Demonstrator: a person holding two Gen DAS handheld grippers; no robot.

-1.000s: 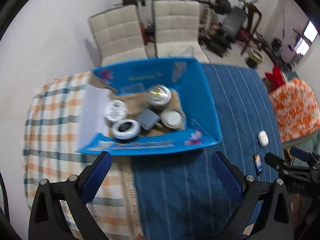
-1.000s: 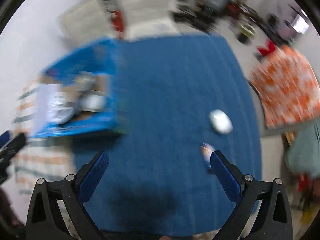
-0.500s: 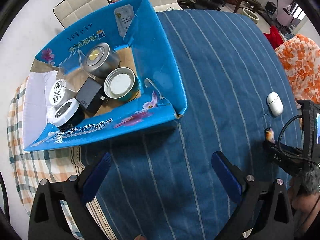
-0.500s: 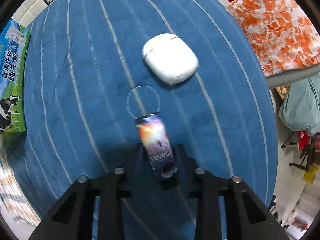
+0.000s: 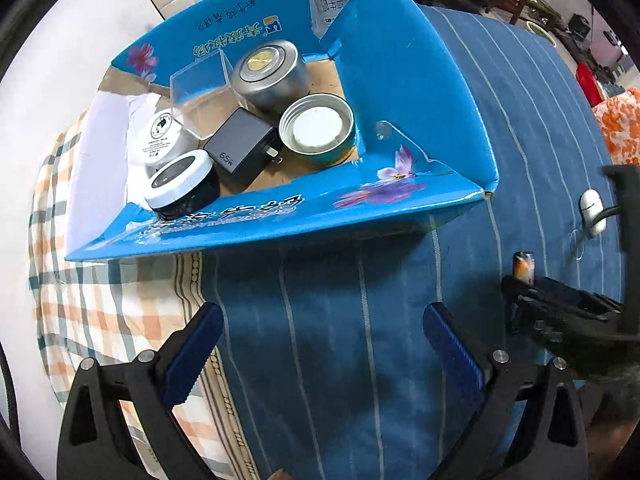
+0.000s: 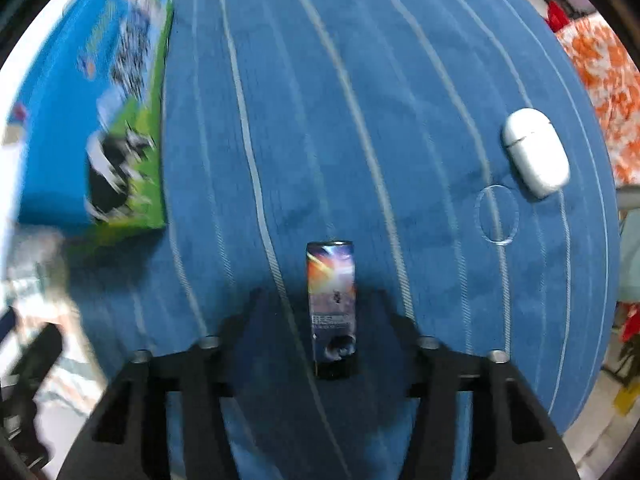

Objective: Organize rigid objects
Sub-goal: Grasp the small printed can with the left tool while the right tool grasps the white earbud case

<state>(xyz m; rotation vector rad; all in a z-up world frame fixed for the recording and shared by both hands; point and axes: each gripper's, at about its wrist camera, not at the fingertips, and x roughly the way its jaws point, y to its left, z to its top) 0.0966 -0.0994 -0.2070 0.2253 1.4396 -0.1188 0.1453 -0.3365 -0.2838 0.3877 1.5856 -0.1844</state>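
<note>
Lighter (image 6: 331, 304), small and printed with a colourful picture, clenched between the closed fingers of the right gripper (image 6: 332, 344), standing up out of the claw at 6 o'clock in the right wrist view, above the blue striped cloth (image 6: 360, 100). Same lighter seen at 3 o'clock from the left wrist, poking up from the right gripper's black body.

Left gripper (image 5: 320, 344) released, blue-padded fingers (image 5: 192, 348) spread wide at 6 o'clock, nothing between them but blue striped cloth and, toward 7 o'clock, a checked cloth (image 5: 100, 304) in orange and grey.

Farther out in the right wrist view: a thin clear ring (image 6: 496, 215) lying flat on the cloth at 3 o'clock, and just beyond it, toward 2 o'clock, a white earbud case (image 6: 536, 152) (touching the ring or not, hard to say).

Farther still, at 12 o'clock from the left wrist: open blue cardboard box (image 5: 420, 92) with flaps folded out, holding a black charger block (image 5: 240, 146) marked 65W in the middle, a white-rimmed black jar (image 5: 180, 184) at its near left, a white jar (image 5: 160, 138) behind that, a clear plastic piece (image 5: 200, 84), a silver tin (image 5: 270, 74) at the back and a teal-sided tin (image 5: 318, 130) with a white centre to the right. Box side blurred at 10 o'clock from the right wrist.
</note>
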